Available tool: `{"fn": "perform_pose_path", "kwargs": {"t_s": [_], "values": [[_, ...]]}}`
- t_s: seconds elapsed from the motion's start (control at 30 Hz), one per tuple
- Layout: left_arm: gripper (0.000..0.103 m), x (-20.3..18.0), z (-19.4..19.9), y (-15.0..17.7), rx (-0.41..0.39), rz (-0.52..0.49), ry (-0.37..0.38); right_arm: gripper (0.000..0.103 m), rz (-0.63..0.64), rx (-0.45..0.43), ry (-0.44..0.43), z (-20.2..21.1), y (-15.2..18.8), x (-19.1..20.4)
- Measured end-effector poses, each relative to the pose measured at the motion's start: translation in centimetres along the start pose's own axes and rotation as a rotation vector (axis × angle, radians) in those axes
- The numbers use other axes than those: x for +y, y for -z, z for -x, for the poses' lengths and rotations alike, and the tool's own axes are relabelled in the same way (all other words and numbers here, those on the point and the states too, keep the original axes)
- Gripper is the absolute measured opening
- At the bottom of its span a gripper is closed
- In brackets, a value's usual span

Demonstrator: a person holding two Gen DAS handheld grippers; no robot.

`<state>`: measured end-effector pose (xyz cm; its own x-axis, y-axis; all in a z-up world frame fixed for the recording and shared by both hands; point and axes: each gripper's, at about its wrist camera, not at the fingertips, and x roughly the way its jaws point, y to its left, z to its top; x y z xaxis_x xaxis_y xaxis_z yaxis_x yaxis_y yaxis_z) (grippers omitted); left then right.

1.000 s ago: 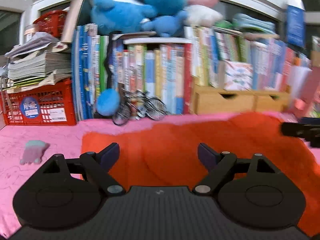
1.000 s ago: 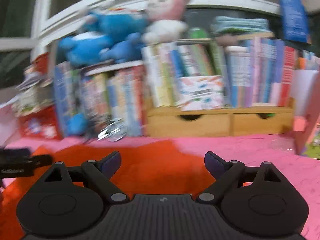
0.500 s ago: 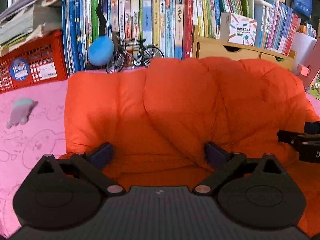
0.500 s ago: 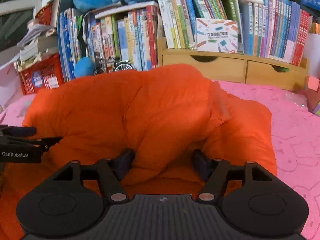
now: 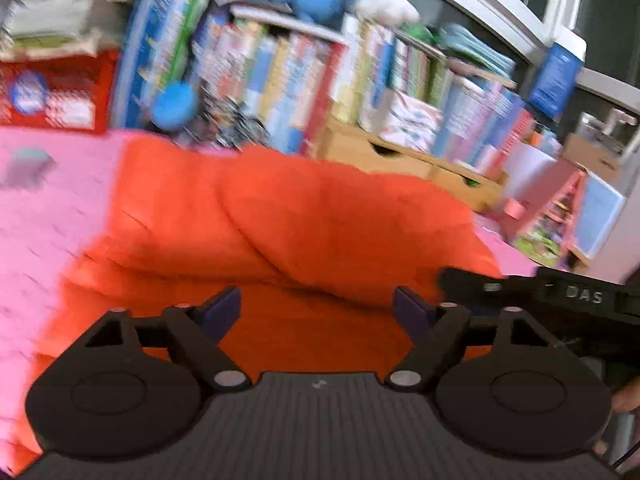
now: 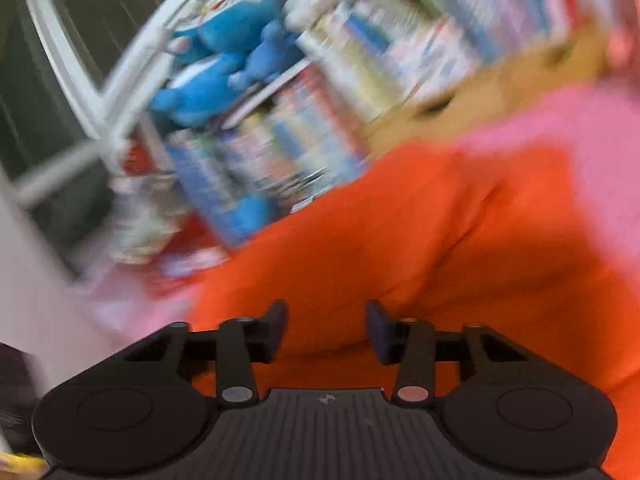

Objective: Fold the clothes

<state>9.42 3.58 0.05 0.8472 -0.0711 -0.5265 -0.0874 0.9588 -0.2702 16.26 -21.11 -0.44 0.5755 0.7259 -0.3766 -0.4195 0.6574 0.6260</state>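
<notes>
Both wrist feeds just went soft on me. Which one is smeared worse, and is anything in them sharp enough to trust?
Right wrist view: heavy motion smear and a strong tilt, the books streaked, the orange jacket edgeless. Left wrist view: milder blur, jacket folds readable, the shelf soft. In both, only the gripper bodies are crisp: left gripper and right gripper both show open jaws. Fisheye bends the window frame.
</notes>
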Motion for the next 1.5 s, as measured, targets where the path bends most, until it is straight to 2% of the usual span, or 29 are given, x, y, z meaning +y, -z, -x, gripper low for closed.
{"fn": "perform_pose_path", "kwargs": {"t_s": [0.03, 0.07, 0.13, 0.2, 0.3, 0.37, 0.43, 0.47, 0.5, 0.57, 0.6, 0.7, 0.87, 0.97, 1.1, 1.23, 1.3, 1.43, 1.5], "values": [[0.065, -0.1, -0.6, 0.1, 0.024, -0.001, -0.005, 0.038, -0.024, 0.037, -0.032, -0.5, 0.1, 0.2], [0.062, -0.2, -1.3, 0.3, 0.047, -0.003, -0.009, 0.038, -0.039, 0.068, -0.032, -1.1, 0.3, 0.3], [0.059, 0.2, -2.0, 0.5, 0.067, -0.009, -0.032, 0.038, -0.032, 0.106, 0.032, -2.0, 0.5, -0.1], [0.060, 1.2, -2.2, 0.6, 0.059, -0.020, -0.067, 0.016, -0.022, 0.130, 0.110, -2.5, 0.6, -0.9], [0.060, 3.7, -1.2, 0.4, 0.040, -0.068, -0.220, 0.013, -0.047, 0.084, 0.176, 0.1, -0.8, -3.3], [0.060, 5.8, 0.3, 0.6, 0.024, -0.068, -0.305, 0.013, -0.035, 0.018, 0.287, 2.4, -1.3, -5.2], [0.067, 7.8, 2.1, 0.8, 0.016, -0.042, -0.389, 0.010, -0.014, -0.059, 0.422, 5.4, -1.4, -6.8], [0.069, 8.6, 3.1, 1.0, 0.009, -0.029, -0.428, 0.012, 0.002, -0.102, 0.487, 7.0, -1.3, -7.1], [0.071, 9.4, 4.2, 1.2, -0.004, -0.022, -0.442, 0.028, 0.023, -0.144, 0.558, 8.5, -1.1, -7.5], [0.071, 10.6, 6.9, 2.0, -0.022, -0.008, -0.413, 0.052, 0.111, -0.210, 0.754, 10.8, -0.2, -7.5], [0.074, 11.0, 8.0, 2.4, -0.028, -0.001, -0.393, 0.052, 0.169, -0.233, 0.775, 12.0, 0.4, -7.5], [0.079, 10.8, 10.6, 3.9, -0.032, 0.001, -0.340, 0.056, 0.240, -0.212, 0.694, 15.1, 2.5, -7.3], [0.079, 10.2, 14.2, 6.2, -0.039, -0.042, -0.362, 0.062, 0.308, -0.147, 0.548, 19.5, 6.0, -6.6], [0.084, 10.4, 16.3, 7.6, 0.041, -0.072, -0.233, 0.067, 0.329, -0.056, 0.455, 21.3, 8.2, -5.6], [0.085, 10.2, 18.2, 9.1, 0.145, -0.093, -0.167, 0.068, 0.340, 0.045, 0.352, 23.5, 10.7, -4.5], [0.086, 10.2, 18.1, 10.4, 0.205, -0.029, 0.033, 0.071, 0.319, 0.106, 0.273, 24.2, 12.1, -4.3], [0.086, 10.1, 17.2, 10.8, 0.213, 0.008, 0.091, 0.072, 0.308, 0.135, 0.234, 24.5, 12.7, -4.1], [0.086, 9.8, 15.4, 11.7, 0.277, 0.044, 0.111, 0.074, 0.249, 0.155, 0.173, 22.9, 13.3, -4.5], [0.086, 9.6, 15.3, 11.7, 0.287, 0.063, 0.139, 0.072, 0.217, 0.155, 0.124, 22.6, 13.6, -4.6]]}}
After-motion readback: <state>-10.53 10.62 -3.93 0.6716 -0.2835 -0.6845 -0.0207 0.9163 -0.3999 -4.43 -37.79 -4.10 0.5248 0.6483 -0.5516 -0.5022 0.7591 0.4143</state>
